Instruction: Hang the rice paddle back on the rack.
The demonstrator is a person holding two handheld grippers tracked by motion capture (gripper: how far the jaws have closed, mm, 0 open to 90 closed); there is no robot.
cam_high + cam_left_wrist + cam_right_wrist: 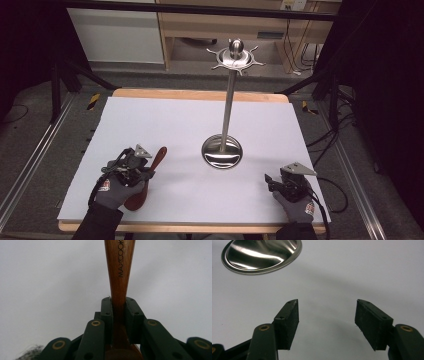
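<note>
The left hand-held gripper point(145, 170) is clenched on the handle of a wooden spoon point(120, 272) at the near left of the white bench point(165, 120); the pickup looks done. Next, likely, comes lifting the spoon to a hook atop the steel utensil stand point(229, 100) at centre, whose tall pole calls for height. The right hand-held gripper point(327, 317) rests near right, jaws released and empty.

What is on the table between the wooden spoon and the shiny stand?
Nothing. In the high view, bare white table separates the wooden spoon from the stand.
</note>
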